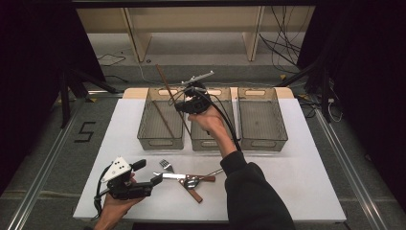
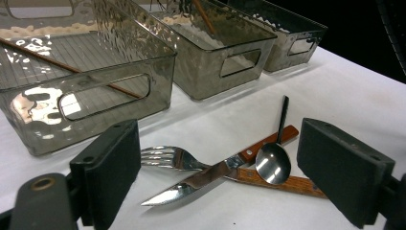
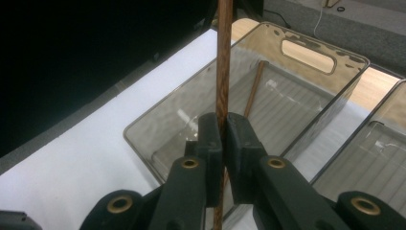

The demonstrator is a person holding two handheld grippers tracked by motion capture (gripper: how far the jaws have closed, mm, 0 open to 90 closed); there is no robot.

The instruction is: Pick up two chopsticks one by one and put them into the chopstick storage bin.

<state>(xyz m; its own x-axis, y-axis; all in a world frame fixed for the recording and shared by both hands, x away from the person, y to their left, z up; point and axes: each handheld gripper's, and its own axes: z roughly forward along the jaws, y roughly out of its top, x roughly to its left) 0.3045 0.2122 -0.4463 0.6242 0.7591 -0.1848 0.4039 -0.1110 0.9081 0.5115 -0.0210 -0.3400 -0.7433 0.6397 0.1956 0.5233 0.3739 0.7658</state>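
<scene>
Black rubber pads of the right gripper (image 3: 224, 139) are pinched tight on a slim wooden chopstick (image 3: 223, 57), a straight, dark reddish-brown rod with a fine grain that runs up out of the jaws and past the top edge of the right gripper view; in the high view the right gripper (image 1: 184, 103) is raised above the row of trays and the chopstick (image 1: 167, 88) slants up and away toward the far left from the jaws, its lower end reaching down below them over the trays; beneath it stands the left tray (image 1: 160, 139), a smoky clear plastic bin with cut-out handles, and a second chopstick (image 1: 164, 120) of the same brown wood lies slantwise on its ribbed floor, well apart from the one that is gripped; the middle tray (image 1: 210, 143) sits just beside it, partly behind the person's raised hand, and the right tray (image 1: 262, 141) beyond that; the left gripper (image 1: 153, 172) rests low at the near left of the white table (image 1: 297, 177), its jaws standing wide with nothing between the pads; just ahead of its open jaws on the table lies a small heap of cutlery: a fork (image 2: 167, 157), a wood-handled knife (image 2: 201, 179) with its blade pointing toward that gripper, and a spoon (image 2: 274, 160) lying across the knife handle
</scene>
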